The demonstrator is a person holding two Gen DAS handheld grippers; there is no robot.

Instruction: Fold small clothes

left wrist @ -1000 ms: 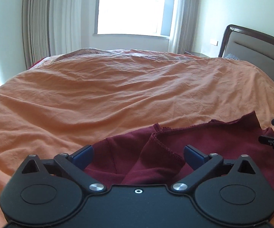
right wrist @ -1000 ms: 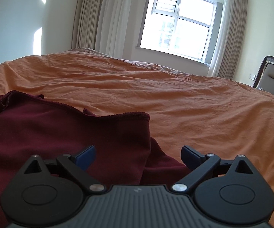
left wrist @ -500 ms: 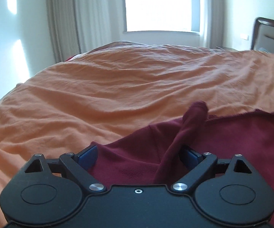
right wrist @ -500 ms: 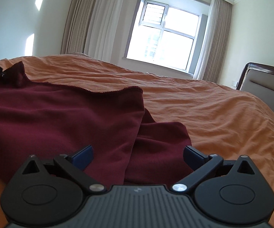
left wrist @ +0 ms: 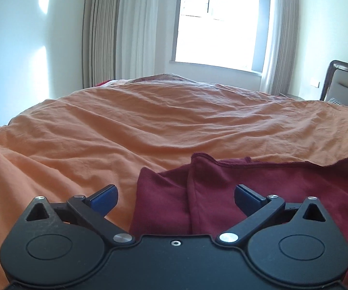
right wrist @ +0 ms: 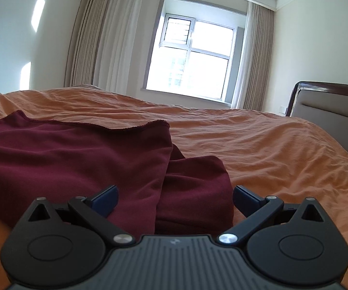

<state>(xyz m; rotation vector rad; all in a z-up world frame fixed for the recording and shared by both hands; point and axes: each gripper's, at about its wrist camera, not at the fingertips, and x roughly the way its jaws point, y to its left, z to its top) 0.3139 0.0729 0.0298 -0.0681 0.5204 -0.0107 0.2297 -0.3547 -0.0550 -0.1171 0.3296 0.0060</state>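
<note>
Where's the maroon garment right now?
The maroon garment lies on the orange bedspread, low in both wrist views, just ahead of both open grippers.

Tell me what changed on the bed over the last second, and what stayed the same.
The left gripper had a raised fold of the maroon garment pinched half a second ago; its jaws have just been opening and the fold now lies flat, unheld. The right gripper moved closer and lower over the garment's folded right side, jaws open throughout. The orange bedcover is unchanged.

daylight from window [left wrist: 216, 24] | glare blown out | fisheye edges bent, corners dark
</note>
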